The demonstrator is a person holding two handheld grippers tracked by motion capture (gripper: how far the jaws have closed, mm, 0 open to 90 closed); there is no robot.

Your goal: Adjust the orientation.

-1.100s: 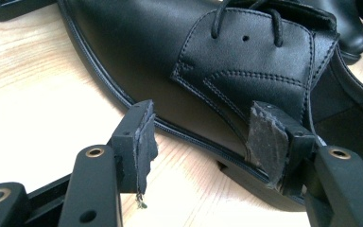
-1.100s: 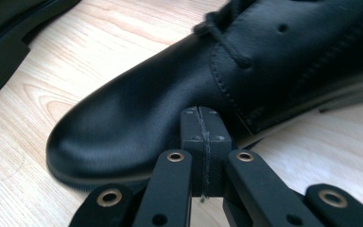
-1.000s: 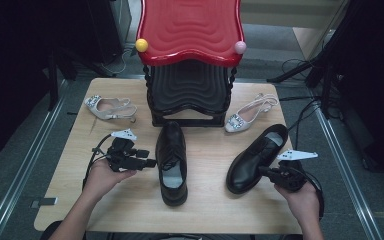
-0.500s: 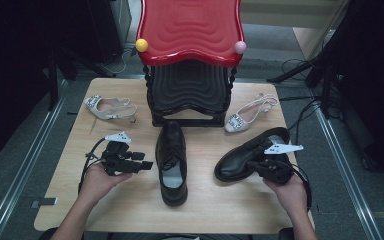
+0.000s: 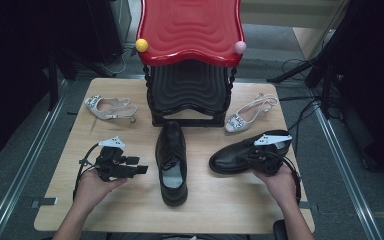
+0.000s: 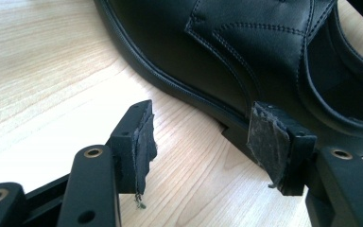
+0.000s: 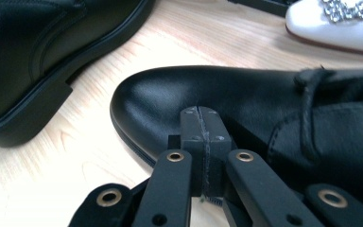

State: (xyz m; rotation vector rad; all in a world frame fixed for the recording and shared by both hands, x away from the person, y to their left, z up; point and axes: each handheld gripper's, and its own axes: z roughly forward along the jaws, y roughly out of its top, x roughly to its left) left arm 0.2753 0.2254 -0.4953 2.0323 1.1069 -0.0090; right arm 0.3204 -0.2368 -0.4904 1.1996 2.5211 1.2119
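Lying flat on the table (image 5: pixel 80 210), the right shoe (image 5: pixel 245 154) has its long axis nearly crosswise, toe toward 9 o'clock and heel toward 3 o'clock under the right hand (image 5: pixel 280 182). It sits at about 4 o'clock from the rack (image 5: pixel 190 65). The right gripper (image 5: pixel 260 159) rests on top of this shoe; in the right gripper view its jaws are pressed together with nothing between them, tips against the leather upper just behind the toe.

The left shoe (image 5: pixel 172 162) lies at the table's middle, long axis running from 12 to 6 o'clock, toe toward the rack and heel toward the person. Its opening faces up and shows a grey insole.

The left gripper (image 5: pixel 139 166), held in the left hand (image 5: pixel 97 182), sits at 9 o'clock from that shoe, jaws apart and pointing at its side near the heel, close beside it without gripping.

Two pale heels lie by the rack: one (image 5: pixel 109 107) at its 8 o'clock, one (image 5: pixel 250 114) at its 4 o'clock. The rack's shelves look bare.
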